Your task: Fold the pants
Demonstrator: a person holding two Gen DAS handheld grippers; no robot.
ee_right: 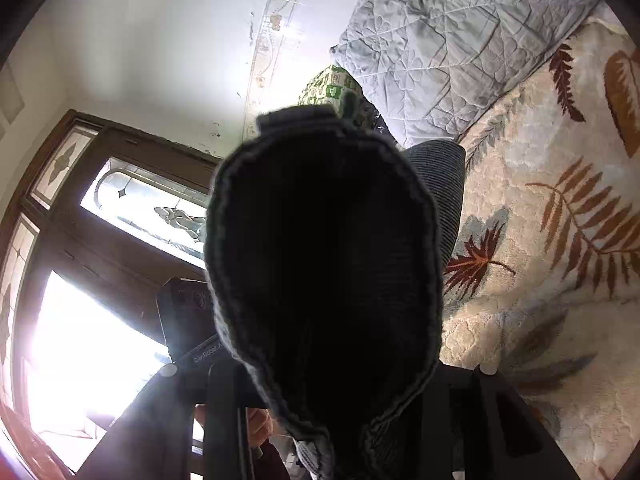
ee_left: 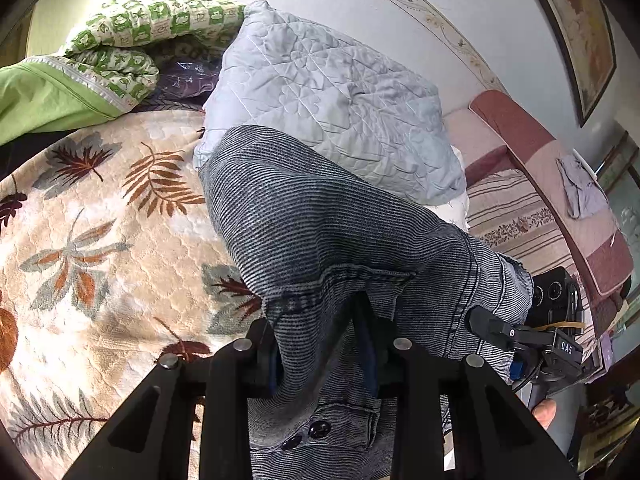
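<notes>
Left gripper (ee_left: 324, 344) pinched the pants (ee_left: 340, 240) waistband, right gripper (ee_left: 486, 326) clamped its edge, lifted above the bed (ee_left: 100, 240), pillow (ee_left: 328, 92) behind.

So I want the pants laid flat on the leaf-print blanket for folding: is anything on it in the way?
The leaf-print blanket looks bare below the pants, which both grippers hold up. Only the grey quilted pillow sits at its far edge, under the pants' far end.
</notes>
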